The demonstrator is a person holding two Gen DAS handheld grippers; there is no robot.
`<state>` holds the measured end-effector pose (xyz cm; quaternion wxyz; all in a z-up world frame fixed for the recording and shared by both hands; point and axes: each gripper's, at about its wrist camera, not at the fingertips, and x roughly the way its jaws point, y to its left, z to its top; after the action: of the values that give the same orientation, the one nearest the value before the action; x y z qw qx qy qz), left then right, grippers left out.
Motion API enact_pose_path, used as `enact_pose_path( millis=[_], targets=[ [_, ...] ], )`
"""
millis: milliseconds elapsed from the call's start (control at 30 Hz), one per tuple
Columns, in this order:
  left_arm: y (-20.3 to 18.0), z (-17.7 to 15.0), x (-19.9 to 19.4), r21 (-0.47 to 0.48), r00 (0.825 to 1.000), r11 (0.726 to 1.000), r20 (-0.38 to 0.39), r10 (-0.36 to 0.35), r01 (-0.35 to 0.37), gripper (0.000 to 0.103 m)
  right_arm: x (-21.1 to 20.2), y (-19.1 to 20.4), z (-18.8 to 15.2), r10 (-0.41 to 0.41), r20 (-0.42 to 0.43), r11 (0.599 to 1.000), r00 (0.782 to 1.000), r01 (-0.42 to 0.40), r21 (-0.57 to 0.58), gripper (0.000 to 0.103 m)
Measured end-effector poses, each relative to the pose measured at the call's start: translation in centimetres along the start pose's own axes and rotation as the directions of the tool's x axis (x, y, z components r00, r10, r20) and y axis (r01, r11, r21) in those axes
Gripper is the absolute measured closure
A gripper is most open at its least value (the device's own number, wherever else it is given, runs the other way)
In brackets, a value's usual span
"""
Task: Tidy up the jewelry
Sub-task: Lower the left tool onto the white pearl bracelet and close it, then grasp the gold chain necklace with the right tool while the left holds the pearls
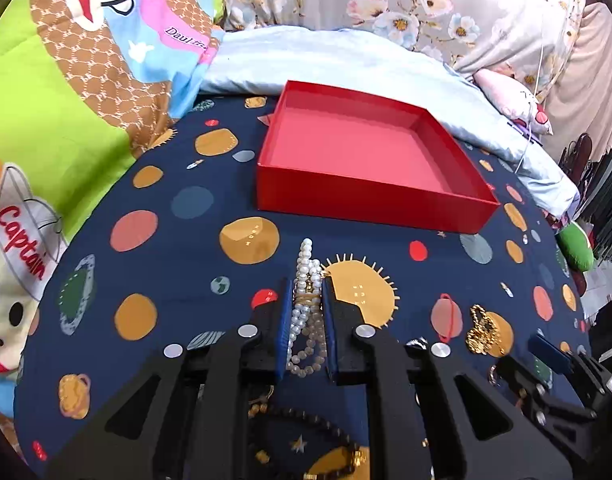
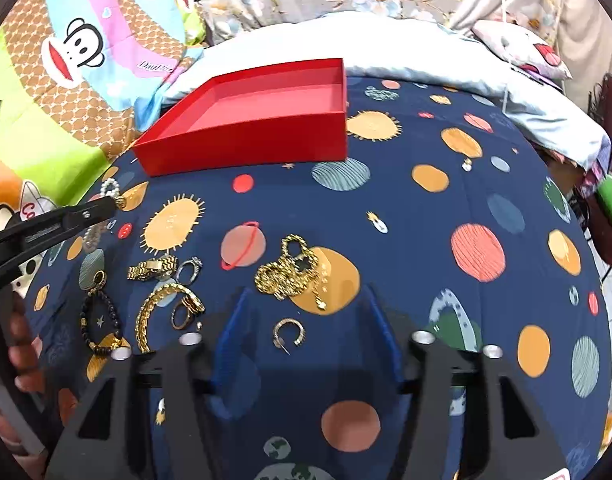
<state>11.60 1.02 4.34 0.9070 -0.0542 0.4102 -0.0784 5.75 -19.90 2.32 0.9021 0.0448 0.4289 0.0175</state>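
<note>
The left gripper (image 1: pixel 308 300) squeezes a white pearl necklace (image 1: pixel 306 280) between its blue pads (image 1: pixel 283 320). The pearls lie on the dark blue sheet (image 1: pixel 177 248) with planets and suns on it, and a loop sticks out past the fingertips toward 12 o'clock. Further that way sits the red box (image 1: pixel 370 204), open, with nothing seen inside.

The right gripper (image 2: pixel 301 304) has its fingers about half apart and holds nothing. A small gold hoop earring (image 2: pixel 289 334) lies on the sheet between them, not touched. Just past the tips, at 12 o'clock, lies a heap of gold chain (image 2: pixel 289 270). At 9 to 10 o'clock from it lie a gold watch band (image 2: pixel 151 268), a grey ring (image 2: pixel 189 268), a curved gold bracelet (image 2: pixel 157 312), a gold ring (image 2: pixel 187 312) and a dark bead bracelet (image 2: pixel 99 320). A tiny earring (image 2: pixel 467 165) lies alone at 1 o'clock.

The cartoon monkey blanket (image 1: pixel 57 92) at 10 o'clock has writing. One part says "Captain" in red. Another starts with "Daul", and the rest is too blurry to read.
</note>
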Motion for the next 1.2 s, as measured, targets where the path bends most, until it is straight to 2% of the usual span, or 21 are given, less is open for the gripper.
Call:
enact_pose_path(
  millis=[67,167,400,533,667,867,1100,1167,1200],
  targets=[
    [0.4,-0.1,-0.4,-0.010,1.000,1.000,-0.003,-0.007,0.007,0.089,0.3,0.4,0.2,0.013,-0.006,1.000,1.000,-0.013,-0.015,0.070],
    [0.8,-0.5,-0.5,-0.024,1.000,1.000,-0.014,-0.014,0.014,0.089,1.0,0.9,0.6,0.031,-0.020,0.999,0.999,-0.032,-0.031,0.081],
    [1.3,-1.3,-0.3,-0.035,0.999,0.999,-0.030,-0.025,0.023,0.089,2.2,-0.2,1.7,0.053,-0.034,0.998,0.998,-0.052,0.028,0.081],
    [1.2,-1.2,-0.1,-0.034,0.999,0.999,-0.029,-0.029,0.028,0.089,3.2,-0.3,2.6,0.036,-0.041,0.999,0.999,-0.035,0.027,0.082],
    [1.3,-1.2,0.2,-0.036,0.999,0.999,-0.032,-0.028,0.027,0.089,4.3,-0.6,3.1,0.036,-0.057,0.999,0.998,-0.034,0.028,0.092],
    [1.4,-1.2,0.3,-0.037,0.999,0.999,-0.034,-0.032,0.030,0.089,4.7,-0.6,3.2,0.028,-0.046,1.000,0.999,-0.028,0.006,0.100],
    [1.6,-1.3,0.6,-0.048,0.999,0.998,-0.043,-0.031,0.029,0.088,3.8,-0.7,3.3,0.039,-0.015,0.999,0.999,-0.039,0.014,0.100],
    [1.7,-1.4,1.0,-0.056,0.998,0.998,-0.057,-0.031,0.028,0.075,3.5,-0.6,3.5,0.042,-0.007,0.999,0.999,-0.041,0.014,0.100],
    [1.9,-1.5,1.3,-0.063,0.997,0.998,-0.067,-0.028,0.024,0.063,3.4,-0.6,3.5,0.044,-0.005,0.999,0.999,-0.044,0.015,0.100]
  ],
)
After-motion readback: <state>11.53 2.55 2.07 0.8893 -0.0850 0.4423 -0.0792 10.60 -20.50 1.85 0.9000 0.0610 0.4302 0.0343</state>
